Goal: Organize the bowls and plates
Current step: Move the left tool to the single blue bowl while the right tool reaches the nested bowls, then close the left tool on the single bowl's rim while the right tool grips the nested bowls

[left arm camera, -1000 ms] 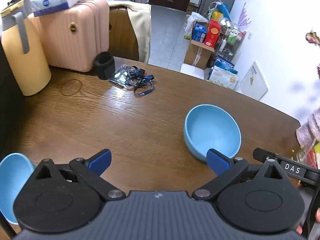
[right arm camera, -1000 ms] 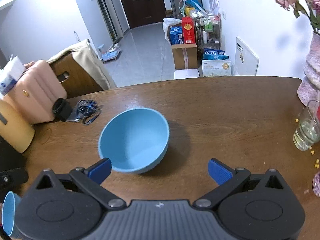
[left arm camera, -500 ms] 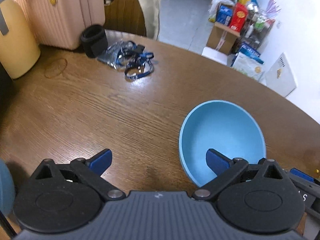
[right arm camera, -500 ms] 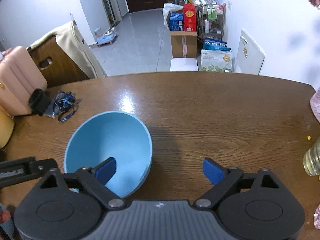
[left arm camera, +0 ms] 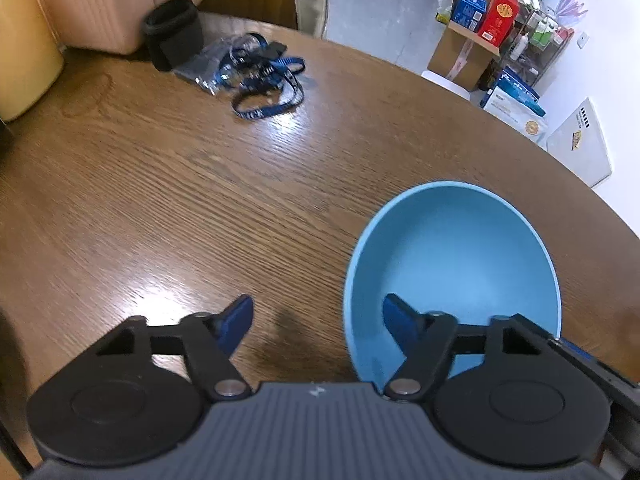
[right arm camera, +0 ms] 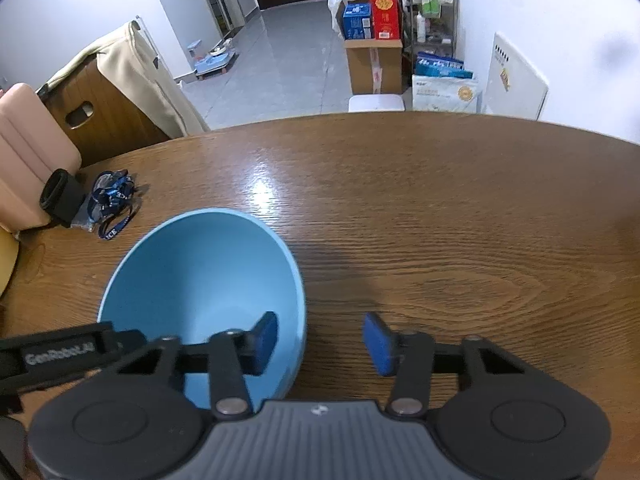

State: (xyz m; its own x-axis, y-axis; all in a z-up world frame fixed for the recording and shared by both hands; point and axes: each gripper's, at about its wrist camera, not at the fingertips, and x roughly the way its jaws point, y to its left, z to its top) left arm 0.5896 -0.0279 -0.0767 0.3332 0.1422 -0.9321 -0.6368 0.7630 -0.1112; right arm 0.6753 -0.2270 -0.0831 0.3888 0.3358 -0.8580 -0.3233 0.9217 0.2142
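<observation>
Closing on the blue bowl (left arm camera: pixel 452 264) from the left, the left gripper (left arm camera: pixel 316 320) is straddling its rim; the right gripper (right arm camera: pixel 320 338) is narrowing opposite (pads seemingly not yet pressing). Uneven squeezing could tip it across the table (left arm camera: pixel 200 200).

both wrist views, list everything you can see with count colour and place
round blue bowl: one, light blue, near table edge, its rim between each gripper's jaws
wooden table: one, brown
lanyard bundle: one, dark blue, far left of table
black cuff: one, beside the lanyards
ribbed suitcase: one, pink, far left
cardboard box: one, brown, on floor beyond table
chair with draped cloth: one, brown with beige cloth
left gripper: black, blue pads, closing over bowl's left rim
right gripper: black, blue pads, closing over bowl's right rim
</observation>
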